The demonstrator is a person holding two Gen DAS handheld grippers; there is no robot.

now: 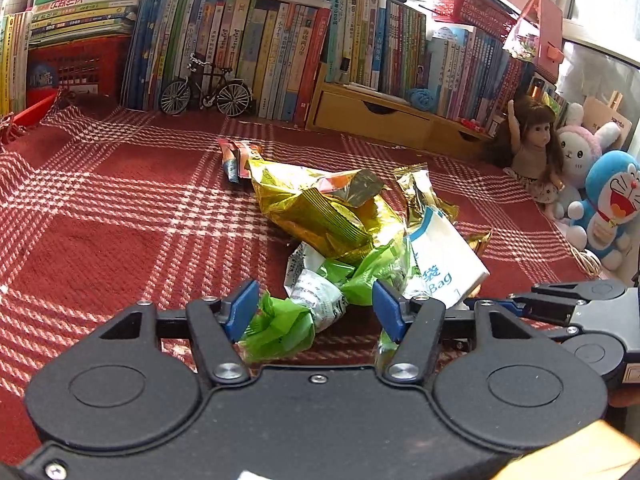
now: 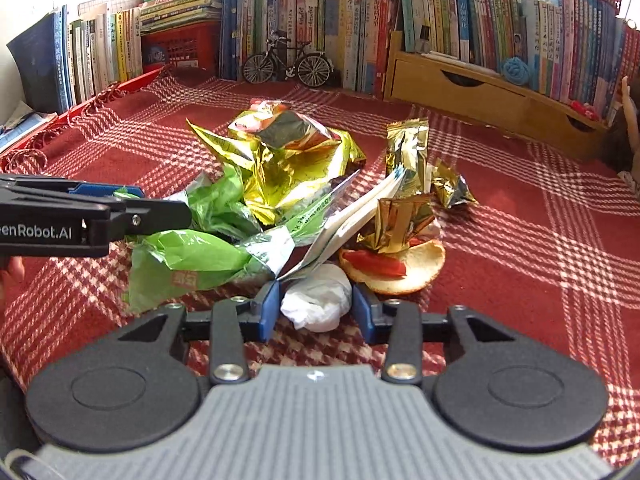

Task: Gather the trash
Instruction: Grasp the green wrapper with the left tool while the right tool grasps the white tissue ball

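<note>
Centrally on the red plaid cloth [image 2: 520, 208], trash pile, left gripper [image 1: 314, 308] spread wide around green wrapper [image 1: 280, 328], right gripper [image 2: 316, 306] parted, flanking white crumpled tissue [image 2: 318, 300], gold foil bag [image 2: 288, 160] behind.

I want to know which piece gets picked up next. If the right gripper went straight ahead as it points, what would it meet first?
Most likely the crumpled white paper ball, lying between the open fingers of the right gripper; the white paper bag lies just beyond.
</note>
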